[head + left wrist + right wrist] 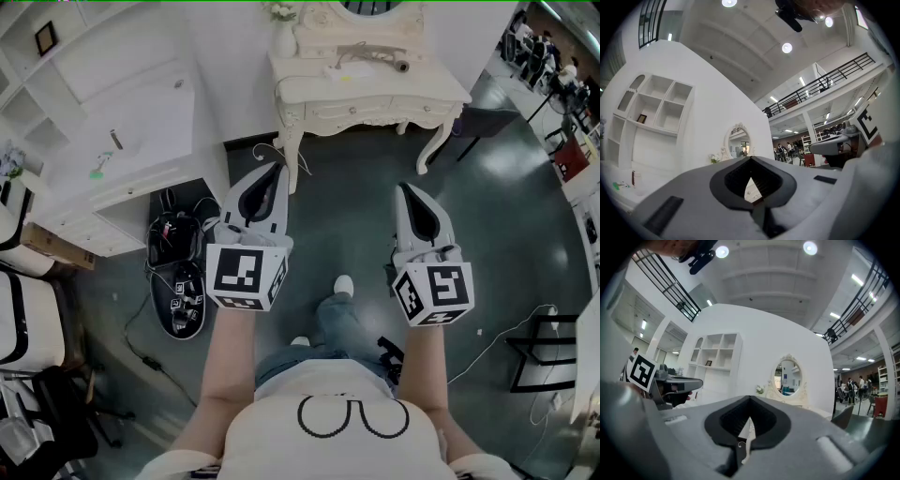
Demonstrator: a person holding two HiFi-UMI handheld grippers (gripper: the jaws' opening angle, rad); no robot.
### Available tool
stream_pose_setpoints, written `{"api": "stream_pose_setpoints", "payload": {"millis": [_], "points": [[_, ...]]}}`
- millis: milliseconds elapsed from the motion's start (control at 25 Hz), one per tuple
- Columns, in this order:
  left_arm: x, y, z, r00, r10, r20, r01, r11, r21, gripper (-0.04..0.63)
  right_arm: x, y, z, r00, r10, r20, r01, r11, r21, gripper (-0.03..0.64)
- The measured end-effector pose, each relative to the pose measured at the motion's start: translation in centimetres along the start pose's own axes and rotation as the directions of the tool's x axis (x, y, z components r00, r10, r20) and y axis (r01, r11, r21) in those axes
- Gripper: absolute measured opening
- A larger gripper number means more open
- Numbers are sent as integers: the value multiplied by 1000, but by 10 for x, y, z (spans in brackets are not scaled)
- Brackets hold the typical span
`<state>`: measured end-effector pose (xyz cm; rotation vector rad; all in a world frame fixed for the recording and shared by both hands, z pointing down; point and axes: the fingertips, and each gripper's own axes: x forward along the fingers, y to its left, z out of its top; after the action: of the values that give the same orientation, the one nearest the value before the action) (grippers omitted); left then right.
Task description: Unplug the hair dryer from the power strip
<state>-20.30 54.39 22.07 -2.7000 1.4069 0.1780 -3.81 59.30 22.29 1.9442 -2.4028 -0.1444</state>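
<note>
A white shelf unit fills the left side. Ahead stands a dressing table, its tabletop carrying a small corded thing, probably the hair dryer, well apart from both grippers. Over the floor, the left gripper and right gripper have fingers clenched on nothing.

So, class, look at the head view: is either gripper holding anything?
No: the left gripper and the right gripper are both shut and empty, held in the air short of the white dressing table.
</note>
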Motion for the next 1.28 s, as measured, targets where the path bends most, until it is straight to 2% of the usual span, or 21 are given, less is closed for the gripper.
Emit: {"api": "stream_pose_setpoints", "payload": {"millis": [120, 360, 680, 960, 1280], "points": [[24, -1, -8, 1000, -3, -5, 3, 1000, 3, -3, 19, -22, -4, 1000, -7, 14, 7, 1000, 24, -2], [91, 0, -23, 1000, 0, -16, 0, 1000, -11, -3, 69, -64, -13, 1000, 29, 12, -29, 1000, 4, -2], [213, -6, -28, 1000, 12, -6, -12, 1000, -28, -3, 155, -160, -13, 996, 85, 29, -86, 995, 50, -2], [296, -18, -40, 998, -39, -49, 33, 993, -111, -2, 220, -226, -20, 990, 137, 30, -138, 988, 70, 0], [350, 23, -63, 999, 37, -26, -42, 976, -214, -3, 280, -246, -47, 983, 183, 19, -184, 975, 126, 0]]}}
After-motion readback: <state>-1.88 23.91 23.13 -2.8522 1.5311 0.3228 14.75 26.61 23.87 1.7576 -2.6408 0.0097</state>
